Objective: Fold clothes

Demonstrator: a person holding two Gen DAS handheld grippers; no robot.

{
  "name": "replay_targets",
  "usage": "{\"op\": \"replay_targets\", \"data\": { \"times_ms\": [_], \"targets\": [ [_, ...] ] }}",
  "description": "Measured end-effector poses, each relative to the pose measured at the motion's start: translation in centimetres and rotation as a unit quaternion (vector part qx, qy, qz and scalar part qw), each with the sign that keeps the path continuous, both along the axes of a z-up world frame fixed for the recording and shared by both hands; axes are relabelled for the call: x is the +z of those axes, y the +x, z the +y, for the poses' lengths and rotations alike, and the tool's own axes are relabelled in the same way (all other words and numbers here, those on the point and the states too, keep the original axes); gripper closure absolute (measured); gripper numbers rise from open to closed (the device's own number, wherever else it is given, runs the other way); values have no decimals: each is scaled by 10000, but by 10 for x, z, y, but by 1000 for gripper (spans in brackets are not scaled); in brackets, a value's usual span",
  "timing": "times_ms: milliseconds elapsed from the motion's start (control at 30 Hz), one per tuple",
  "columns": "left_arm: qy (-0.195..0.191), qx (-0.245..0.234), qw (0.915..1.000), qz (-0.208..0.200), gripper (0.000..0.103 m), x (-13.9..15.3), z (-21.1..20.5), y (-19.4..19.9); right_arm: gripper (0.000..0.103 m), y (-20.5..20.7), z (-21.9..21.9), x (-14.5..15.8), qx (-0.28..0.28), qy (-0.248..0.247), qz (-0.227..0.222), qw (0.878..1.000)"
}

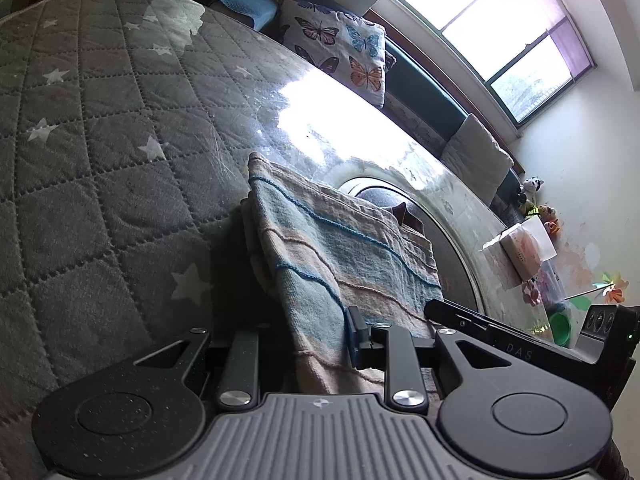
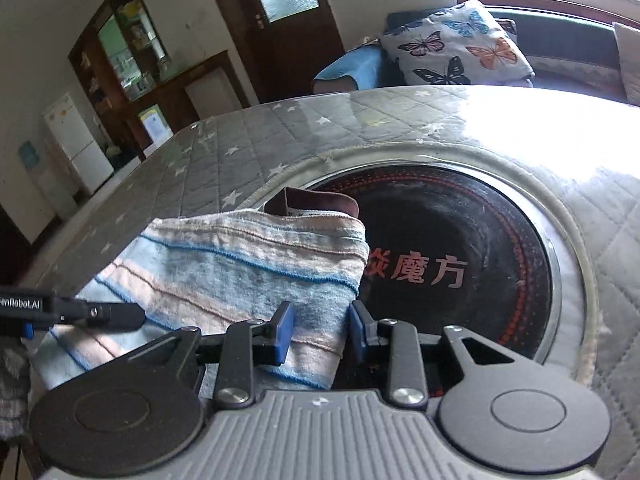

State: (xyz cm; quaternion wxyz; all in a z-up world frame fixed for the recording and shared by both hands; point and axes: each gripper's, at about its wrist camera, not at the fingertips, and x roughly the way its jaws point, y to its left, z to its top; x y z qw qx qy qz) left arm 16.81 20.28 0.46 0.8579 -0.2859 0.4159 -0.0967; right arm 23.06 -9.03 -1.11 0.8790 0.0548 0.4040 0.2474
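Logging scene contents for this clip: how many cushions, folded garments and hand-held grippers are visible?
Cushions: 2, the butterfly cushion and the plain cushion
Folded garments: 1, the striped garment
Hand-held grippers: 2, left hand-held gripper and right hand-held gripper
Total: 5

**Where everything sat on the table**

From my right wrist view, the folded cloth (image 2: 256,264) lay on the quilted table cover (image 2: 224,148), its right edge overlapping the round cooktop (image 2: 460,248) set into the table. My right gripper (image 2: 320,334) straddled the cloth's near right corner, and my left gripper (image 2: 120,316) reached in over its near left part. Another piece of fabric (image 2: 316,202) poked up just behind the cloth. At the far side, the butterfly cushion (image 2: 456,50) rested on the window bench (image 2: 560,40). In my left view, a tissue box (image 1: 524,246) stood on the table's right end.
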Motion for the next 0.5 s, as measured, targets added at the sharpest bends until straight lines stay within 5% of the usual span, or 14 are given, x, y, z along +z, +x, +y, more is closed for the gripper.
{"op": "replay_targets", "data": {
  "times_ms": [167,500],
  "targets": [
    [286,2,9996,-29,79,8,-10,0,92,-1,1,2,-88,71,-32,9999],
    [422,-443,9977,-299,84,40,-67,5,94,-31,-34,34,-215,172,-403,9988]
  ]
}}
